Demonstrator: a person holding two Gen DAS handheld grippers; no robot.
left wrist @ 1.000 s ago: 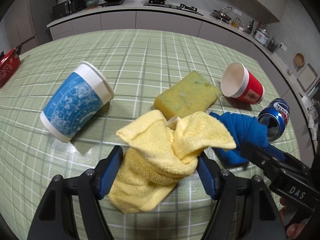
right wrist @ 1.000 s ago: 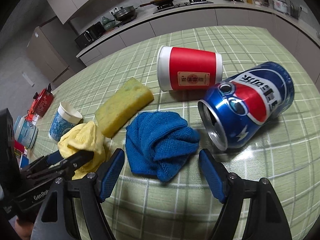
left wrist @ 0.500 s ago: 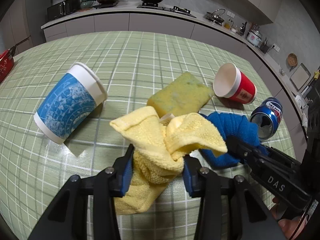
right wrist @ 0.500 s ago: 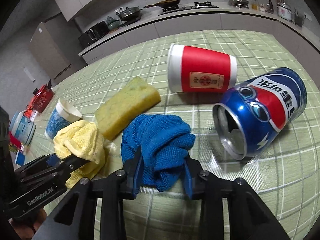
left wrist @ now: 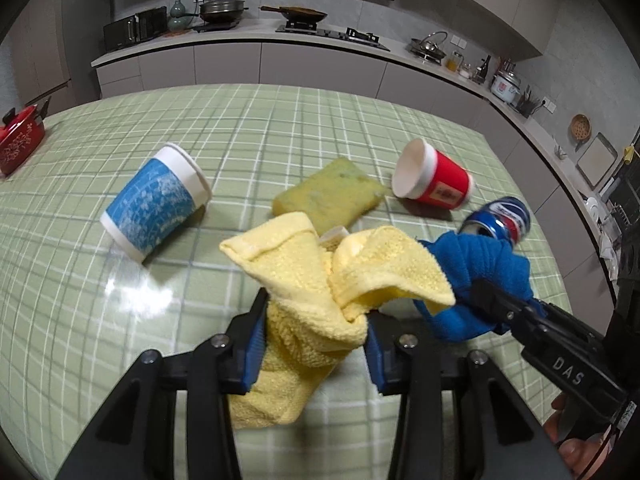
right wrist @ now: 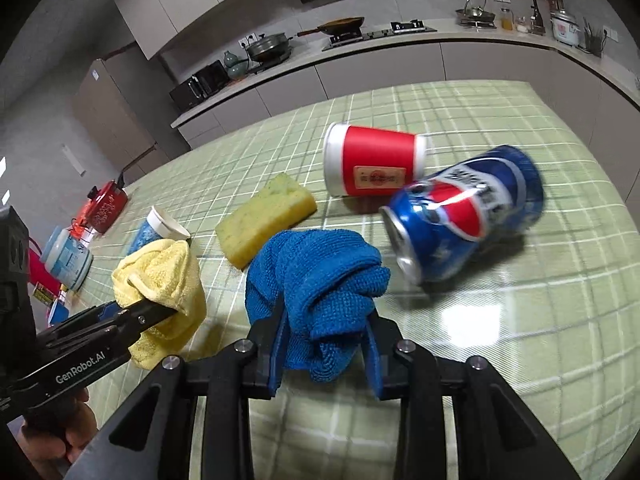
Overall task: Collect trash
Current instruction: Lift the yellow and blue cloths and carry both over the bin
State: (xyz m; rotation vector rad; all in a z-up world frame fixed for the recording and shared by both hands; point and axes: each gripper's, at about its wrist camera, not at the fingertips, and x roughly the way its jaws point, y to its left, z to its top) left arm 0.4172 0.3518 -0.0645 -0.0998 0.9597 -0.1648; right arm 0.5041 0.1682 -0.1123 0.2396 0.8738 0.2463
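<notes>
While the left gripper (left wrist: 316, 344) clamps the yellow cloth (left wrist: 320, 280) and the right gripper (right wrist: 324, 344) the blue cloth (right wrist: 316, 280), bare tablecloth (left wrist: 280, 120) fills the frame's upper centre.

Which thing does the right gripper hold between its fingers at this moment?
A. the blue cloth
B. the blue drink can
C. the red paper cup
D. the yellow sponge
A: in the right wrist view the right gripper is shut on the bunched blue cloth, while the yellow sponge, the red paper cup and the blue drink can lie free on the table.
</notes>
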